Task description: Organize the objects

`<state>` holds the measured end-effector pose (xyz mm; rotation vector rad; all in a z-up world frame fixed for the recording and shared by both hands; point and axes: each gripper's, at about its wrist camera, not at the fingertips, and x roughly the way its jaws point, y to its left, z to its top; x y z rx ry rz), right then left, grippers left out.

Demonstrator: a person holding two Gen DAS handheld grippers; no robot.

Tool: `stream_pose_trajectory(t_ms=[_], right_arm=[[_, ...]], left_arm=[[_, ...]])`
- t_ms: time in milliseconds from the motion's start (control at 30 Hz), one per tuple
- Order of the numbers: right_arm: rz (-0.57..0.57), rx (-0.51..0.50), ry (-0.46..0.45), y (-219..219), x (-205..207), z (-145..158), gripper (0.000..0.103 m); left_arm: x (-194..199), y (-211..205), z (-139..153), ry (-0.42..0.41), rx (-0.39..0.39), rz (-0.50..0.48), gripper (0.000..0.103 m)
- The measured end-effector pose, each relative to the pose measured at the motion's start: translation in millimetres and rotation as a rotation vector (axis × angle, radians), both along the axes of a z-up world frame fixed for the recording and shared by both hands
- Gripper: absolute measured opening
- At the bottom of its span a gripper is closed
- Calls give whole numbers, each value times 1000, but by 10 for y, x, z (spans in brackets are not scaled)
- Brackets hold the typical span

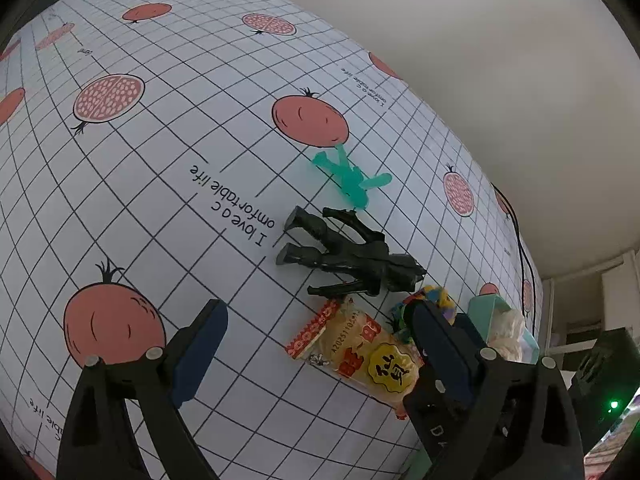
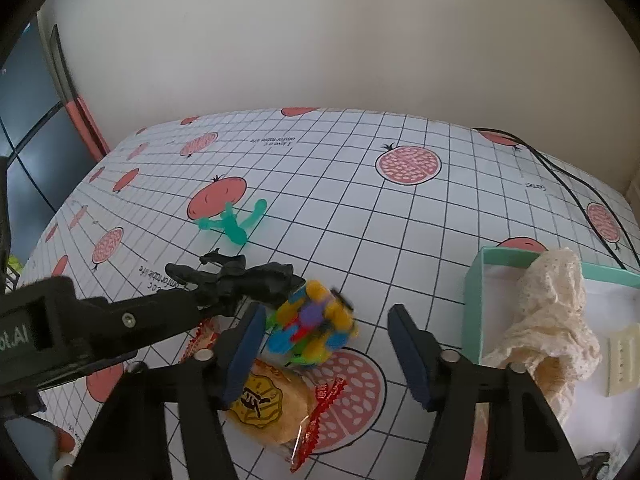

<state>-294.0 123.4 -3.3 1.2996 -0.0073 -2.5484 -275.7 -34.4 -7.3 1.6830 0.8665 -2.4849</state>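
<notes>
My left gripper (image 1: 320, 344) is open and hovers low over a yellow and red snack packet (image 1: 360, 356) lying flat on the tablecloth. Beyond it lie a black action figure (image 1: 352, 256) and a teal toy figure (image 1: 350, 178). A multicoloured ball (image 1: 434, 296) shows just past the right finger. In the right wrist view my right gripper (image 2: 328, 348) is open, and the blurred multicoloured ball (image 2: 312, 328) sits between its fingers, close to the left one. The snack packet (image 2: 272, 404) lies under that finger. The black figure (image 2: 240, 280) and the teal figure (image 2: 236, 220) are farther back.
A teal open box (image 2: 476, 300) at the right holds a cream lace cloth (image 2: 548, 312) and a small white plate (image 2: 622, 364). The black body of the left gripper (image 2: 80, 328) reaches in from the left. A black cable (image 2: 560, 172) runs along the back right. A wall stands behind the table.
</notes>
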Motion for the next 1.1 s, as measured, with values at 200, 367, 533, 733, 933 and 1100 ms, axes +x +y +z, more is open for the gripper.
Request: stream_pose_trajectory(t_ms=[200,367,533,733,933,1100], right_arm=[[-21,-12,-21,31,-34,-50,55],[-40,-60,-22,77,-54,-34,55],[-68,-79,-23,109,-81,-40,51],[-69,-101,-25,107,-78,-41,40],[-77,-113,-33,152,-77,-39,39],[-92,-114,-27,238,-41,25,39]], left_arm=[[10,13,-36,-7,10,4,95],[23,-21,-51,-12,22,16,95],[24,-39,-61,-16,24,23,95],[25,-35,-72,-20,25,34,95],[32,3,-69,-22,26,31,95],[50,26,-60,-25,32,44,95]])
